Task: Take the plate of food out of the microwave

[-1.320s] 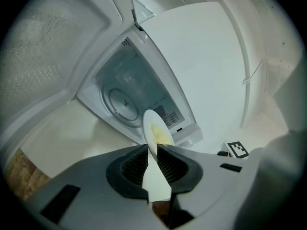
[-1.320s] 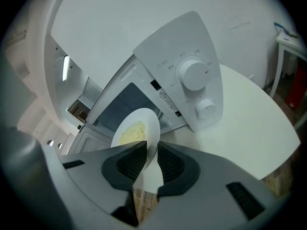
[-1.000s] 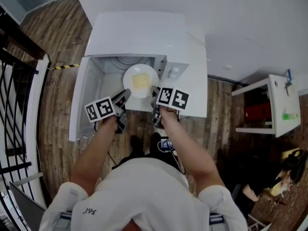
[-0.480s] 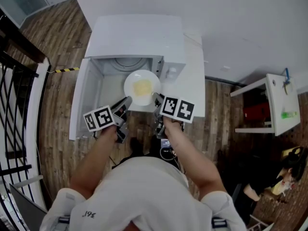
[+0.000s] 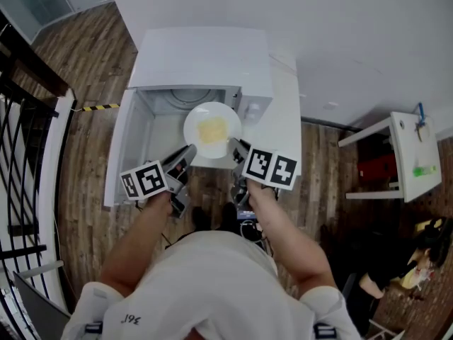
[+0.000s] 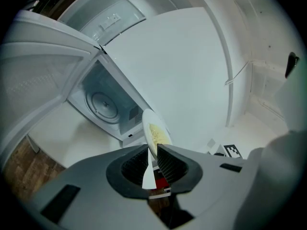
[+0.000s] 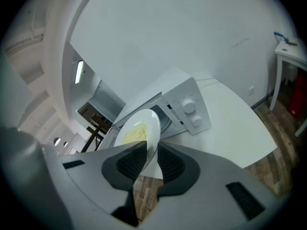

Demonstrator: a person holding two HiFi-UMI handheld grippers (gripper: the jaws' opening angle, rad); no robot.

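Both grippers are clamping 1 white plate (image 5: 230, 121) by its rim. The left gripper (image 5: 190, 150) is gripping the near left edge, and the right gripper (image 5: 234, 144) is gripping the near right edge.

In the left gripper view, the left gripper (image 6: 152, 155) is showing its 2 ribbed pads pressing the plate's (image 6: 146, 121) thin rim from either side. The plate is extending forward and upward from those jaws. A yellow portion of food (image 6: 157, 134) is lying in the plate just beyond the pads.

In the right gripper view, the right gripper (image 7: 150, 158) is likewise pinching the plate's (image 7: 150, 121) rim, with the food (image 7: 133, 132) sitting just ahead and to the left of its jaws.

The plate is hanging in the air between the 2 grippers, held roughly level in the head view. It is sitting directly ahead of both sets of fingertips and in front of the open microwave (image 5: 202, 59). From the left gripper, the empty cavity (image 6: 103, 104) is appearing beyond and to the left of the plate, apart from it. The microwave door (image 5: 120, 147) is standing open to the left of the left gripper.

From the right gripper, 2 white knobs (image 7: 190, 108) on the microwave's panel are showing ahead and to the right of the plate. The white table (image 7: 240, 123) under the microwave is spreading out to the right of that gripper.
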